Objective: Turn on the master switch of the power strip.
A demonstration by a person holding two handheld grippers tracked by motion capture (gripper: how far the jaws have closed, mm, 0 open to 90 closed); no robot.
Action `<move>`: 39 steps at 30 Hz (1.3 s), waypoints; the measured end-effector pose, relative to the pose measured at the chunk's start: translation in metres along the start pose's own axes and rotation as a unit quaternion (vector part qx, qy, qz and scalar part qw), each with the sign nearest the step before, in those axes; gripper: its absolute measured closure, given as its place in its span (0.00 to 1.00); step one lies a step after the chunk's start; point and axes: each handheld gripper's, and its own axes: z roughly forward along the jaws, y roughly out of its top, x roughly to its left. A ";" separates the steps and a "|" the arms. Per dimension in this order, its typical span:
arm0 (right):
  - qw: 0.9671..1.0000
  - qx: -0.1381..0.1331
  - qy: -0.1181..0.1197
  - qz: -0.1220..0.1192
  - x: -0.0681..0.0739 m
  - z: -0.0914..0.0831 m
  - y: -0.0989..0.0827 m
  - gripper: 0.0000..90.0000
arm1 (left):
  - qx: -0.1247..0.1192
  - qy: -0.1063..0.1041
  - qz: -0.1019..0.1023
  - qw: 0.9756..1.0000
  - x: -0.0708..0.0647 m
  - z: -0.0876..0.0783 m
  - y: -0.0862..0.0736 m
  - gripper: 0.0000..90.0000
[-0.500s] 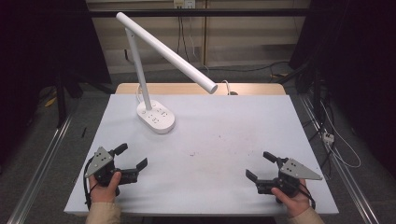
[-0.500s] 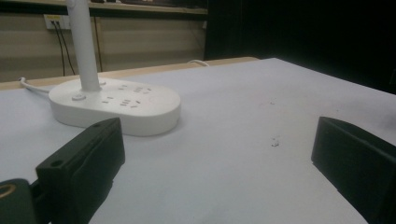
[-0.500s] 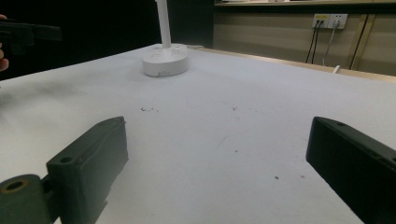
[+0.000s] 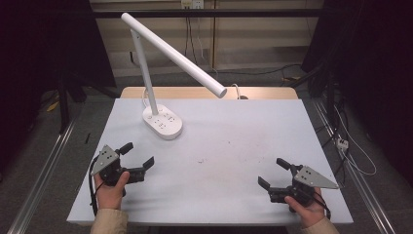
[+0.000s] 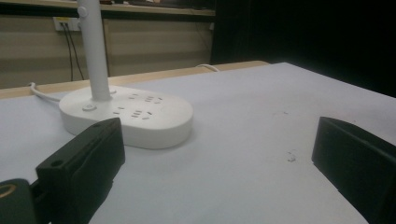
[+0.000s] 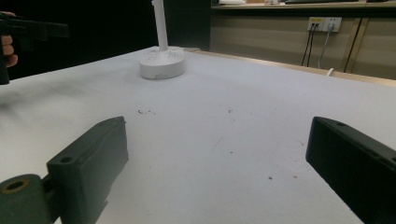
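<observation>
A white desk lamp stands on the white table (image 4: 229, 136); its oval base (image 4: 162, 122) carries socket outlets and its long tube head (image 4: 175, 55) slants down to the right. My left gripper (image 4: 138, 154) is held low over the front left of the table, open and empty, a short way in front of the base (image 5: 130, 116). My right gripper (image 4: 272, 173) is at the front right, open too, with bare table between its jaws. From the right gripper view, the lamp base (image 6: 162, 63) is far off and the left gripper (image 6: 28, 30) shows at the upper left.
A white cord (image 4: 237, 90) leaves the lamp over the wooden back edge (image 4: 209, 92) of the table. Small dark specks (image 4: 200, 160) mark the table's middle. Cables (image 4: 346, 141) lie on the floor to the right; metal rails (image 4: 44, 165) run along both sides.
Both grippers stay about where they were, still open; no clear movement.
</observation>
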 end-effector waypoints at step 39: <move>1.000 -0.005 0.008 0.001 0.001 0.000 0.002 0.06 | 0.033 0.044 -0.018 0.998 0.025 0.043 0.017 0.07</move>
